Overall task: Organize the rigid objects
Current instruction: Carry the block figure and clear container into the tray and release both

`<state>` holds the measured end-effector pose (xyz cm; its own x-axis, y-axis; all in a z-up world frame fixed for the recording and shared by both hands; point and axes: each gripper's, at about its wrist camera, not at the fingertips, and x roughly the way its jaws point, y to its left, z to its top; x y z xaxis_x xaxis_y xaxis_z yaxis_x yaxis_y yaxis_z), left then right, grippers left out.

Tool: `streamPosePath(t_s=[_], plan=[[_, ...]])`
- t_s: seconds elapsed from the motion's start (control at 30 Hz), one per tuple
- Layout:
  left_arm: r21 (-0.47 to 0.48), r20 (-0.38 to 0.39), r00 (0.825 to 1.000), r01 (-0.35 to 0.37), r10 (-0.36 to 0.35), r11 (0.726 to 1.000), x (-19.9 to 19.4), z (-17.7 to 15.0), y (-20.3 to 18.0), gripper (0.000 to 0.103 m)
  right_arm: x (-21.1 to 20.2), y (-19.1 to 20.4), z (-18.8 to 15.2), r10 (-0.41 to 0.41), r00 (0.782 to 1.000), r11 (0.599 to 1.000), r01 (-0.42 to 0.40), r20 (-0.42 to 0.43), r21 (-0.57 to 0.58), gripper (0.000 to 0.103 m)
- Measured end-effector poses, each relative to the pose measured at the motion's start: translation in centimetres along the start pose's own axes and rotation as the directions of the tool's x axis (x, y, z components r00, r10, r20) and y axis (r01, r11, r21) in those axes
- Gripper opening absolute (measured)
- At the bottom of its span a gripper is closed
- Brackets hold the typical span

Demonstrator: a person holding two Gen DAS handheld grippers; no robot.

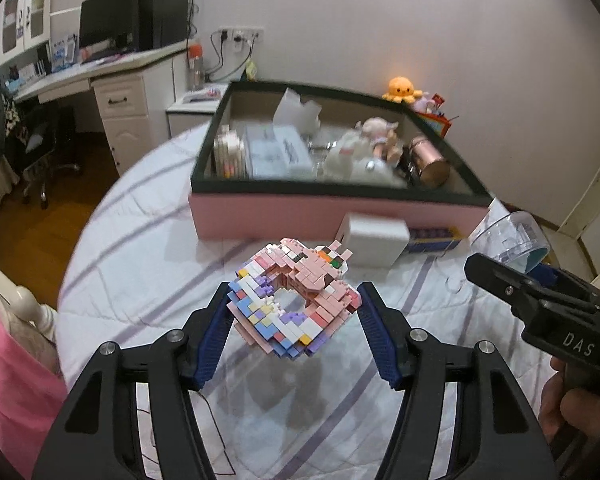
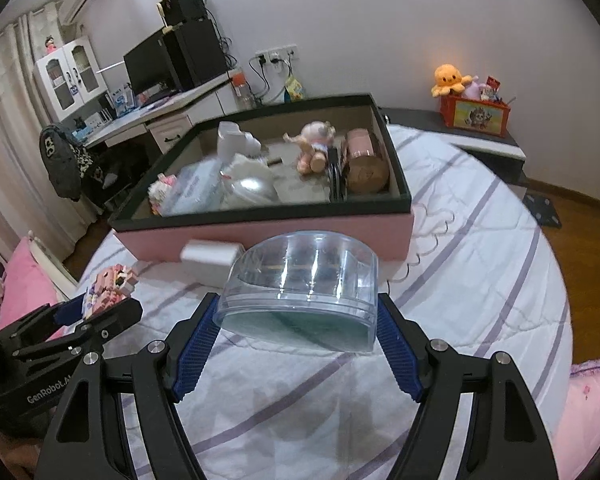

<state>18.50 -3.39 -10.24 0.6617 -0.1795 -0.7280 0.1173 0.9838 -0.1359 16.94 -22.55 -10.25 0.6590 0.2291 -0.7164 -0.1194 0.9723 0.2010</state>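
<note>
My left gripper point(image 1: 294, 316) is shut on a pastel brick-built model point(image 1: 296, 300) and holds it above the bed; it also shows in the right wrist view point(image 2: 108, 286). My right gripper point(image 2: 298, 320) is shut on a clear plastic case with a teal base point(image 2: 300, 292), held above the bed; the case shows at the right of the left wrist view point(image 1: 512, 240). Ahead stands a pink storage box with a dark rim point(image 1: 332, 216) point(image 2: 268, 236) holding a doll point(image 2: 314, 146), a rose-gold can point(image 1: 430, 160) and other items.
A white charger block point(image 1: 374, 236) point(image 2: 212, 258) and a blue strip point(image 1: 434, 238) lie on the striped bedsheet point(image 2: 480, 260) before the box. A desk with monitor point(image 1: 108, 20) stands left. An orange plush point(image 2: 448, 78) sits on a side shelf.
</note>
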Motion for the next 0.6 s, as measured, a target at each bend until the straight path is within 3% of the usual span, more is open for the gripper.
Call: streamPosePath(t_s=[0.33, 0.6], plan=[[0.02, 0.127, 0.992, -0.013, 0.01, 1.0, -3.6, 4.2, 0.3, 0.063, -3.4, 1.7, 3.6, 0.043, 0.994, 0.998, -0.038, 0.096, -0.052, 0.077], [0.016, 0.198, 0.98, -0.019, 0.015, 1.0, -3.8, 8.3, 1.1, 0.063, -3.6, 1.3, 7.6, 0.017, 0.988, 0.997, -0.006, 0.156, -0.071, 0.077]])
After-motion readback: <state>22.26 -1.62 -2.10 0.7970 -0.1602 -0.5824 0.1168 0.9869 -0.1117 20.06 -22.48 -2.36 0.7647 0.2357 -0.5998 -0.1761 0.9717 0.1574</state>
